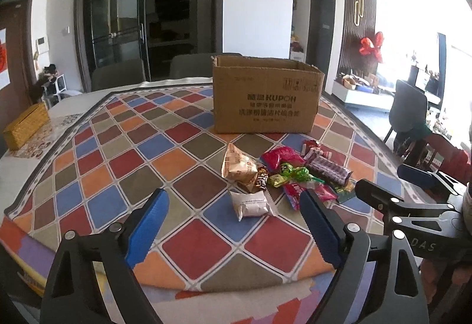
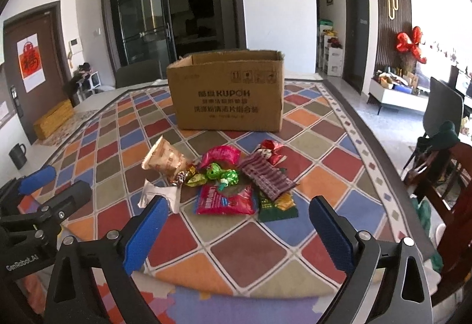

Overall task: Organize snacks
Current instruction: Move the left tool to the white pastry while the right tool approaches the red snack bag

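Observation:
A heap of snacks lies on the checkered tablecloth (image 1: pixel 124 158) in front of an open cardboard box (image 1: pixel 265 99) (image 2: pixel 227 96). Nearest is a white packet (image 1: pixel 250 203) (image 2: pixel 160 191). Behind it are a beige packet (image 1: pixel 237 166) (image 2: pixel 165 160), green candies (image 1: pixel 292 170) (image 2: pixel 221 173), a purple striped bar (image 1: pixel 327 169) (image 2: pixel 265 176), a pink packet (image 2: pixel 225 200) and a dark green packet (image 2: pixel 275 209). My left gripper (image 1: pixel 233 200) stands open just short of the white packet, touching nothing. My right gripper (image 2: pixel 239 203) is open too, before the pink packet, nothing held.
A yellow woven box (image 1: pixel 26 126) (image 2: pixel 53 119) sits at the table's far left, with a black mug (image 2: pixel 17 155) nearer. A wooden chair (image 2: pixel 451 191) stands close on the right. Grey chairs stand behind the table. The two grippers are side by side.

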`<state>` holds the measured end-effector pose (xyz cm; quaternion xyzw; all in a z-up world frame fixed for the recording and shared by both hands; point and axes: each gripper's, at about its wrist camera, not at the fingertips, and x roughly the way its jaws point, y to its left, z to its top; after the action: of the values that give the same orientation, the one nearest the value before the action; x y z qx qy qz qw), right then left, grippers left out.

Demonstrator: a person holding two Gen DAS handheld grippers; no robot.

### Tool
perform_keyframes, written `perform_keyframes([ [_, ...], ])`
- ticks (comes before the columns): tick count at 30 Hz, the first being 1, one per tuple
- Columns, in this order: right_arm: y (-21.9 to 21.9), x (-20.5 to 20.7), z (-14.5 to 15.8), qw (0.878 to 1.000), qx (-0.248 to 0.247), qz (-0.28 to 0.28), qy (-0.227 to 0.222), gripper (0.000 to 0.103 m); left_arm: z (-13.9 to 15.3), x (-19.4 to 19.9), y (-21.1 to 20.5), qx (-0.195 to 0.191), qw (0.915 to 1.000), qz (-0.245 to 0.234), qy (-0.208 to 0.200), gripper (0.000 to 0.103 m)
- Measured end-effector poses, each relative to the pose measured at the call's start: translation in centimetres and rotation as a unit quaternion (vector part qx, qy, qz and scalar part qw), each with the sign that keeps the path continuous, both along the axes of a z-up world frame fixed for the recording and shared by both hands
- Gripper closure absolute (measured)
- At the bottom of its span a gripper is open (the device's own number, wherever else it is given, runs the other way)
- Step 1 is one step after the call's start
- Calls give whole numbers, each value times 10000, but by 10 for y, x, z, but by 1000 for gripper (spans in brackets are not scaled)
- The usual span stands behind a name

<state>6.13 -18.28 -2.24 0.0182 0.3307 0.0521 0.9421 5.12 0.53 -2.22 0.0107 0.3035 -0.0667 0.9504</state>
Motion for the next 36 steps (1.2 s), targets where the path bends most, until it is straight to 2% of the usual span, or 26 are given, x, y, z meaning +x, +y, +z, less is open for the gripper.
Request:
perform_keyframes([
  [5,5,19,-14,9998,-48,129,112,11,-13,19,0,-3,9997,-194,138,20],
  [14,17,50,-41,9982,8,401,454,16,-45,54,7,-229,9965,-459,654,29],
  [18,21,64,-55,9968,11,444,666,17,-59,65,6,-301,9940,-585,876,31],
  [29,20,84,-78,9928,110,464,1095,24,-77,84,1,-421,9896,-752,1155,35],
  [36,21,92,-84,9915,159,486,1196,25,-85,92,2,-596,9869,-728,1310,37],
])
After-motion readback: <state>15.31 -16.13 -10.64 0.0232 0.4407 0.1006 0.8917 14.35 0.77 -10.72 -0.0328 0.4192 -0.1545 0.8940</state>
